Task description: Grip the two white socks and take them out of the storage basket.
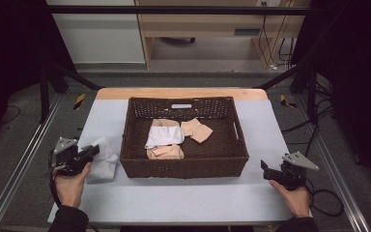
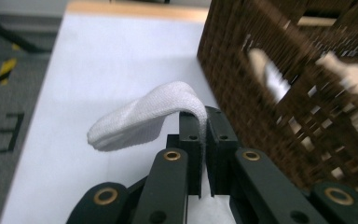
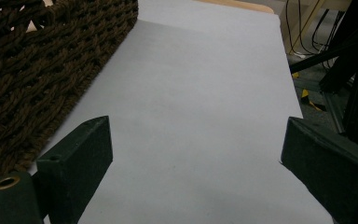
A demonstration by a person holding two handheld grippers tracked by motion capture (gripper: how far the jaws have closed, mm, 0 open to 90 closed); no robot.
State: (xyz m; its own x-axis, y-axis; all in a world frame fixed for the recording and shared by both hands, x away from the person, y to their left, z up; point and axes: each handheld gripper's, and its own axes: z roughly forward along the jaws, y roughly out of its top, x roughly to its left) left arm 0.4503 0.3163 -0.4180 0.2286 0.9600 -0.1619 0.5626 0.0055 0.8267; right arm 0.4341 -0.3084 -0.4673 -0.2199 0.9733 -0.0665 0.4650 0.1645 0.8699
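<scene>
We hold a white cloth point(image 2: 144, 116) in the left gripper point(image 2: 203, 122), just left of the basket point(image 1: 183, 166).
Only an edge is pinched between the pressed-together jaws, so it could slip out or snag the basket wall; our right gripper point(image 3: 196, 154) waits spread apart.

A: What colours sit left of the dark brown woven wicker basket point(image 1: 183, 164)?

B: A white knitted cloth point(image 2: 144, 114), plain, in the black left hand-held gripper point(image 2: 204, 116). The bench point(image 1: 188, 198) is pale grey-blue with a light wood far edge.

A: And inside the basket?

B: One white folded cloth point(image 1: 164, 135) and peach-beige cloth pieces point(image 1: 196, 129), all unpatterned.

A: The right hand-held gripper point(image 1: 266, 170)?

B: Black too, topped by a grey three-cornered plate point(image 1: 300, 160).
</scene>
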